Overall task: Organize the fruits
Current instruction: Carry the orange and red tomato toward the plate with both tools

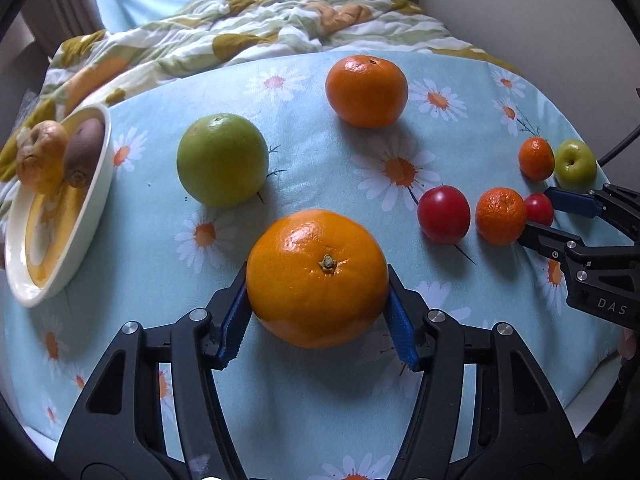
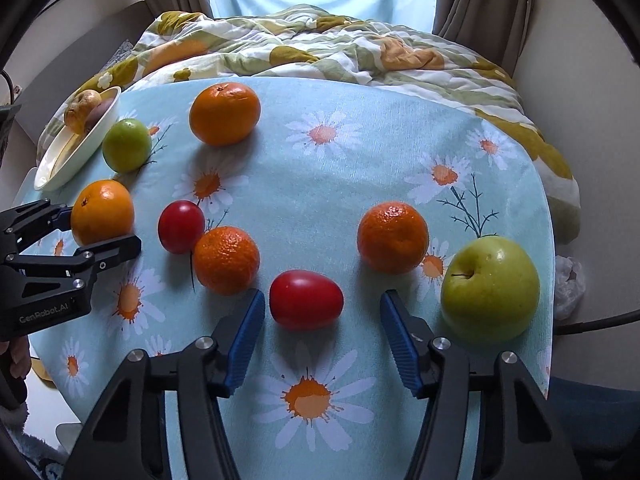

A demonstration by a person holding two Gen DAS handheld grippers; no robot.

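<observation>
My left gripper point(image 1: 316, 300) is shut on a large orange point(image 1: 317, 278), its blue pads pressed on both sides; the same orange shows in the right wrist view point(image 2: 103, 211). My right gripper point(image 2: 322, 312) is open around a red tomato point(image 2: 306, 299) without touching it. A white bowl point(image 1: 86, 216) at the left holds a brown kiwi point(image 1: 84, 152) and a yellowish fruit point(image 1: 40, 156). A green apple point(image 1: 222, 160) and a second orange point(image 1: 366, 90) lie beyond.
On the daisy tablecloth point(image 2: 320, 184) lie two mandarins point(image 2: 226, 260) point(image 2: 393, 237), another red tomato point(image 2: 181, 227) and a yellow-green apple point(image 2: 490, 288) near the right edge. A crumpled quilt point(image 2: 320, 44) lies behind the table.
</observation>
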